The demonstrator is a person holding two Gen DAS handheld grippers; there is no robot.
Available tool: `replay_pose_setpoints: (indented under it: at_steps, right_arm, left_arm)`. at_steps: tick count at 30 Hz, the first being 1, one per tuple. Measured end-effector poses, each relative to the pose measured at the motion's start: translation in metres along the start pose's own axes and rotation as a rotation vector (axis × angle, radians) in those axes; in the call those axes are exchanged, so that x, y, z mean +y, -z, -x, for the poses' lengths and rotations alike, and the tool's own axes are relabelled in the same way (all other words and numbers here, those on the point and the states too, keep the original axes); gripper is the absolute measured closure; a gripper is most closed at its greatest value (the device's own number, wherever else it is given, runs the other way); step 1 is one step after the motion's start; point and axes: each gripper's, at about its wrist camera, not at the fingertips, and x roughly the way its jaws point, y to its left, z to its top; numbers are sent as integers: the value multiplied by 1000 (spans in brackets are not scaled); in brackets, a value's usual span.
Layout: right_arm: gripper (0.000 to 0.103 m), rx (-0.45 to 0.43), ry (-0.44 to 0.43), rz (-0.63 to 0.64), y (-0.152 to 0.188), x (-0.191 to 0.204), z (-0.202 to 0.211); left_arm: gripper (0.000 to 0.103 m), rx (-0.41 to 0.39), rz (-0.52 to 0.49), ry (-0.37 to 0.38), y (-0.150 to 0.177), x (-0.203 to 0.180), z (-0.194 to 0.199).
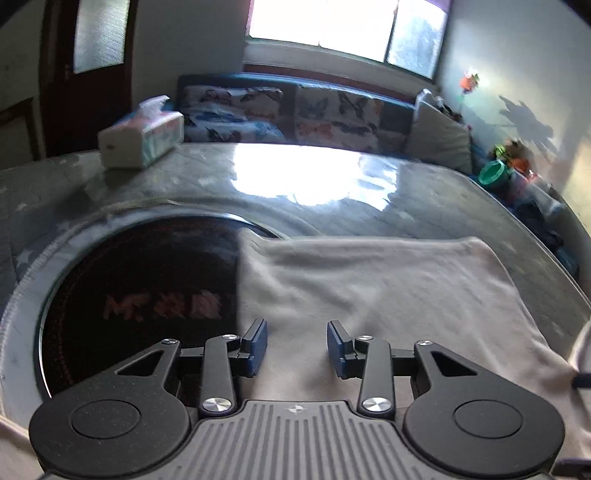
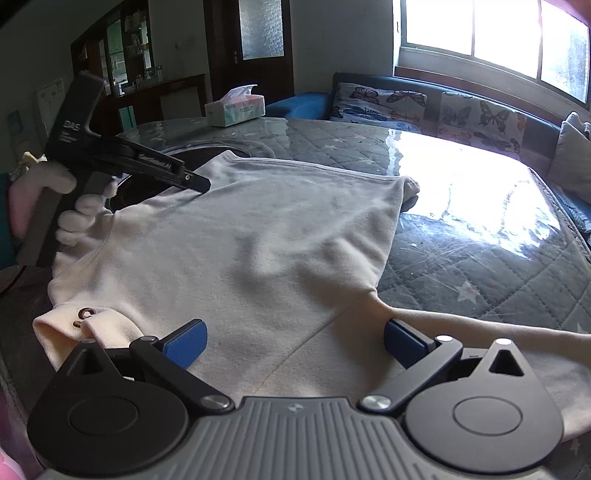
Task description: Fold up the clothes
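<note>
A cream-white garment (image 2: 240, 251) is spread flat on a round table (image 2: 480, 266) covered with a grey quilted, star-patterned cloth under a clear sheet. The garment's far hem lies beside a dark circular inset (image 1: 140, 295) in the table centre and partly overlaps it. A sleeve (image 2: 480, 332) extends toward the right edge, and a folded cuff with small dark markings (image 2: 85, 317) lies at the near left.

The left gripper (image 1: 297, 347) is positioned above the garment's left edge, with its jaws partly parted; nothing is seen between the blue pads (image 1: 258, 347), so the tool is released. In the right wrist view, the left gripper (image 2: 201, 184) is held by a gloved hand (image 2: 81, 210), its tip close over the cloth near the hem.

The right gripper (image 2: 295, 343) is set wide apart over the near part of the garment, with no fabric clamped.

A tissue box (image 2: 235, 105) stands at the table's far edge, well apart from the garment. A sofa with butterfly-print cushions (image 2: 424, 107) is located behind the table, under a window (image 2: 498, 33).
</note>
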Motion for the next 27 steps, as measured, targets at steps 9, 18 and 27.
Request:
replay_pose_setpoints:
  at_steps: [9,18,27]
  right_arm:
    - [0,-4,-1,4,1,0,0]
    - [0,-17,-13,-18,0,-6,2]
    - [0,-47,24,-35,-14,-20,9]
  left_arm:
    - [64,-14,-6,3,-15,-4,-11]
    - [54,-29,-13,-26,-24,-4,-20]
    - [54,-23,-115,28,-8,-39,0]
